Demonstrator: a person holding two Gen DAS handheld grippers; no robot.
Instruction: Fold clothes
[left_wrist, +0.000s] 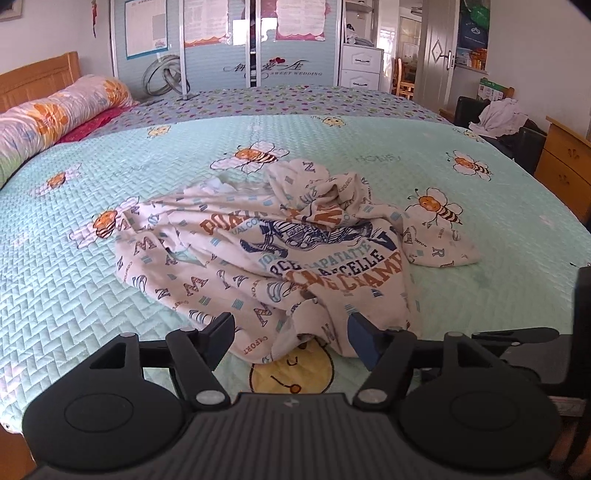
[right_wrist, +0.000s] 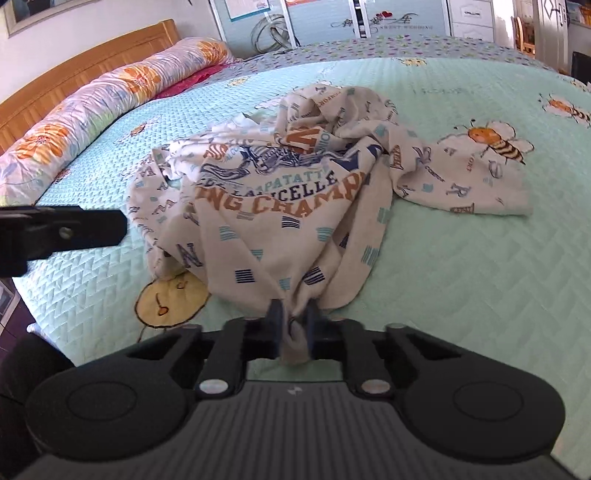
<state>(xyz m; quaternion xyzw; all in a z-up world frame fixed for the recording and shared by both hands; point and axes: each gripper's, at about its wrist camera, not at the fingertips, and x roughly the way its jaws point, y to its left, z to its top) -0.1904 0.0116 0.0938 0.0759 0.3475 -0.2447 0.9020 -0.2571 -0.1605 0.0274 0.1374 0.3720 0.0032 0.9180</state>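
Bedspread (left_wrist: 110, 288) bears the crumpled shirt (left_wrist: 258, 251) (hem pinched in right fingers (right_wrist: 312, 321)), left fingers (left_wrist: 364, 339) wide beside it.

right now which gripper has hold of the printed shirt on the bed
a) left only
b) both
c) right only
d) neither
c: in the right wrist view the right gripper is pinched shut on a bunched edge of the printed shirt, while in the left wrist view the left gripper stands open, its pads not pressing the cloth that lies between them.
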